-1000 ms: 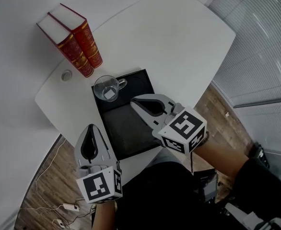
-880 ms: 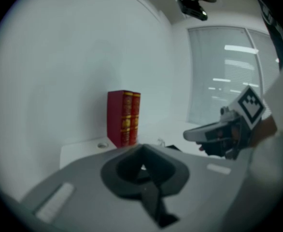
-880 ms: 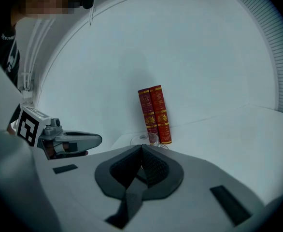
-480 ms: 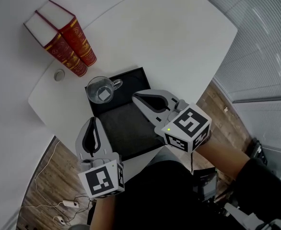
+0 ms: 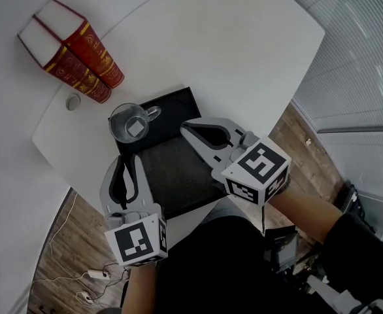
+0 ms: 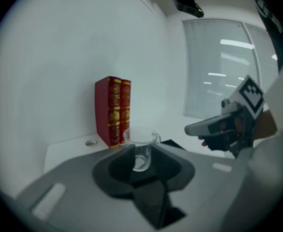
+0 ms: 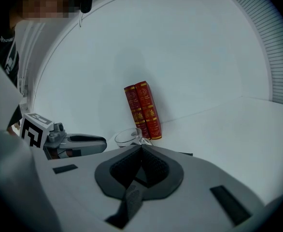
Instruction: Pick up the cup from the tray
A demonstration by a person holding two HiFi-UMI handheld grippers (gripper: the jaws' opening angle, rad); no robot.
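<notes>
Likely light, stiff, slick, fragile cup (image 5: pixel 130 123): pinch rim wall with left gripper (image 5: pixel 122 159), just opening slightly, empty; right gripper (image 5: pixel 186 125) closed, empty.

The left gripper (image 5: pixel 122 157) sits at the lower left of the head view, pointing up the frame. Its jaws have just been opening and stand slightly apart, with nothing between them. The right gripper (image 5: pixel 186 125), at centre, points to the upper left, its jaws together and empty. The right forearm (image 5: pixel 306 209) enters from the lower right.
</notes>
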